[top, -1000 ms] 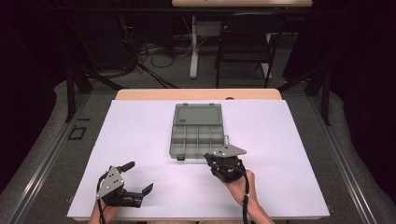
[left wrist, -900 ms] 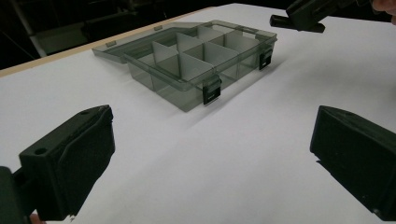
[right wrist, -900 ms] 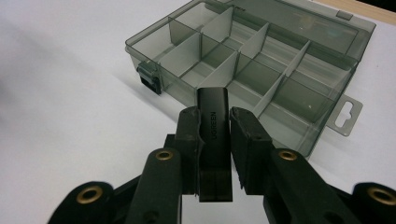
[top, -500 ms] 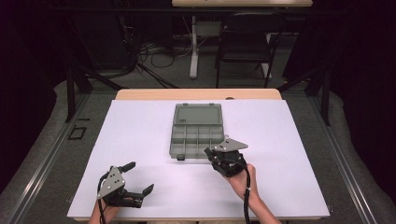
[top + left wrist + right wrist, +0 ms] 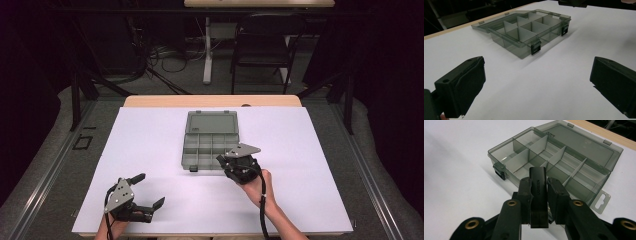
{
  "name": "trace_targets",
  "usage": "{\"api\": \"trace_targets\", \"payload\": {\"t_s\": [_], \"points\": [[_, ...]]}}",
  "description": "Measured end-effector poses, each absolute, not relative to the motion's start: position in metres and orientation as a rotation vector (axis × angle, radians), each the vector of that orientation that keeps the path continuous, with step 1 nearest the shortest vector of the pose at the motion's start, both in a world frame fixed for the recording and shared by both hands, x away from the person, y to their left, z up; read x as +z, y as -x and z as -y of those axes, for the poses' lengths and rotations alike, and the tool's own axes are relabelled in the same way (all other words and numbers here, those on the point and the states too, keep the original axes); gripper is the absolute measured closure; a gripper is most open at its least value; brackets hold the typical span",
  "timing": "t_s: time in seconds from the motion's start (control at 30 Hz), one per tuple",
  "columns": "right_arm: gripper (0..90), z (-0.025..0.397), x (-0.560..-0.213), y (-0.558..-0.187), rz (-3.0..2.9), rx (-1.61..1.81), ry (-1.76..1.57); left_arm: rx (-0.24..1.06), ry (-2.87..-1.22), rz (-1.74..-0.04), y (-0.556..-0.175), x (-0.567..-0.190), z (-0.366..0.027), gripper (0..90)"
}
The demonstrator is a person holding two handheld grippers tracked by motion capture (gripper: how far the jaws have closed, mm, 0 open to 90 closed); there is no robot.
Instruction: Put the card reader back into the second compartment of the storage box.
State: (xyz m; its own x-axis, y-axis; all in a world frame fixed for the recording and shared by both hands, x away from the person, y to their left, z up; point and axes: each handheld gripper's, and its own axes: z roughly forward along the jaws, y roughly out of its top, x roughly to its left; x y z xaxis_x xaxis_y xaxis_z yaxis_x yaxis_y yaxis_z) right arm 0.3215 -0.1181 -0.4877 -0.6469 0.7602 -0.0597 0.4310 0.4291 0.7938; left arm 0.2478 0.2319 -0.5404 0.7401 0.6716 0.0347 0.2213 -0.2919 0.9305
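While the black adapter (image 5: 538, 195) is clamped upright between the jaws of the right hand-held gripper (image 5: 538, 202), it is held just over the near edge of the open box (image 5: 554, 162), which lies at the middle of the white bench (image 5: 310, 150). A compartment is judged to be the goal, so the adapter should be carried forward until it hangs fully inside one cell, clear of the thin dividers (image 5: 554, 157), and lowered before the jaws are parted. The near row of cells is closest; which cell is meant cannot be told. A tilt should be avoided, lest a corner catch on a wall and the light box be shoved. The left hand-held gripper (image 5: 142, 192) rests wide and empty, well apart at the bench's near left, and could be brought up to steady the box
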Motion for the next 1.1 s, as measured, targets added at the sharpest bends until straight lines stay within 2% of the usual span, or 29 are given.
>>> {"api": "trace_targets", "payload": {"t_s": [1.1], "points": [[73.5,0.103,-0.473,-0.360,-2.307,1.059,-0.951,0.518,-1.855,-0.690,-0.248,-0.540,-0.232,0.3]]}}
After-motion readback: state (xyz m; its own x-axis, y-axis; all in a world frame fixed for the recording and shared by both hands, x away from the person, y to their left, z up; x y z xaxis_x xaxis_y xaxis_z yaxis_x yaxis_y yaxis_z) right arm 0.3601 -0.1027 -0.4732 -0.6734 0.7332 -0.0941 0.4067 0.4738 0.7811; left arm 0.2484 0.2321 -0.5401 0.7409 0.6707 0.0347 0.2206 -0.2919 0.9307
